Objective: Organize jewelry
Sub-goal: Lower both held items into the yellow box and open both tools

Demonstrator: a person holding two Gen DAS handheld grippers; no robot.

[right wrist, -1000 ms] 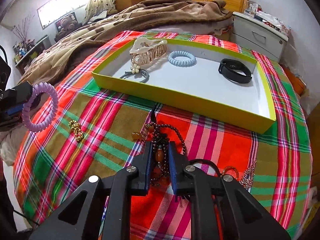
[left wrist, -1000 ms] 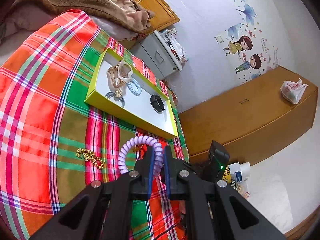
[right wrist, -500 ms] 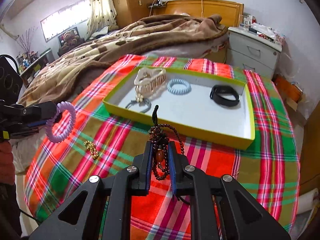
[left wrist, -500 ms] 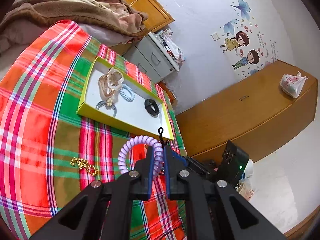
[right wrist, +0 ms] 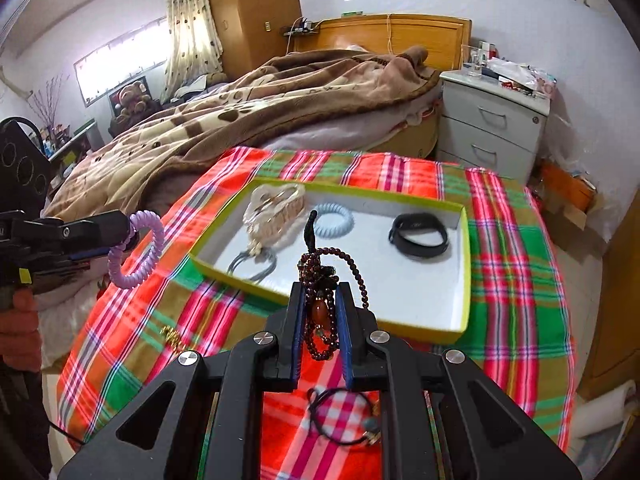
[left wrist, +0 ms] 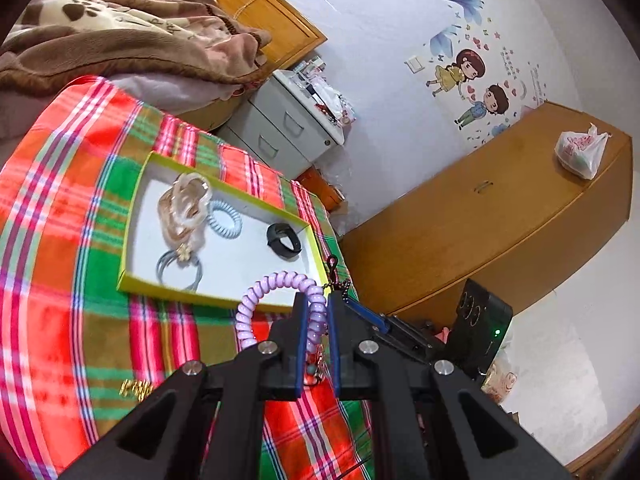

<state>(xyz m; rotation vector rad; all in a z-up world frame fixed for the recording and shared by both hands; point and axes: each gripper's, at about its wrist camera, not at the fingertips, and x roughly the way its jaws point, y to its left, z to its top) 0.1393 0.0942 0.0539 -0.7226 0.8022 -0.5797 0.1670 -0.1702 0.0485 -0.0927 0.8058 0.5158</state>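
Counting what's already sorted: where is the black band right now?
The black band lies inside the yellow tray, toward its right end in the right wrist view, right of the light blue coil tie.

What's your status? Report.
Left gripper shut on purple coil hair tie. Right gripper shut on dark beaded bracelet. Both short of yellow tray.

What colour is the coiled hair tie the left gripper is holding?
Lilac purple; the coiled hair tie shows best in the right wrist view, clamped in the left gripper.
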